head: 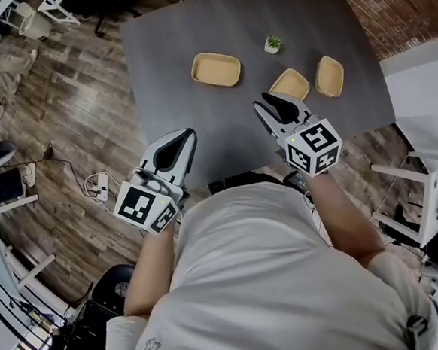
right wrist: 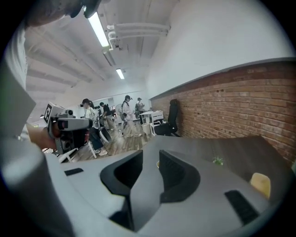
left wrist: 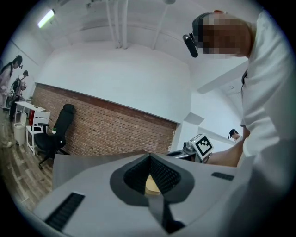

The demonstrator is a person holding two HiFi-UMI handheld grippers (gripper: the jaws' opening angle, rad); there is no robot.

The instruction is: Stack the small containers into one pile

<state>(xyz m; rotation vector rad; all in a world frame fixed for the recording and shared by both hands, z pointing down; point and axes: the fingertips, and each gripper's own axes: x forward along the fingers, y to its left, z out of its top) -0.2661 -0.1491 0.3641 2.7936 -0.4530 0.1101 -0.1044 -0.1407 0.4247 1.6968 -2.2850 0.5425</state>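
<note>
Stacking so far: not begun, by my judgement; three small containers lie singly on the grey table [head: 156, 47], none inside another.
Lone container [head: 216, 69]: upper middle of the head view, well apart from the other two.
Pair at upper right: middle container [head: 290, 84] and right container [head: 330, 76], just beside each other; whether they touch I cannot tell.
Small plant [head: 273, 44]: higher in the frame, between the lone container and the pair.
Right gripper [head: 274, 107]: just below the middle container, jaws a little apart, only bare table between them.
Left gripper [head: 180, 147]: lower left of the containers, at the table's near edge, jaw tips together, holding nothing.
Left to do: all of it; two containers need lifting and nesting onto a third.
</note>
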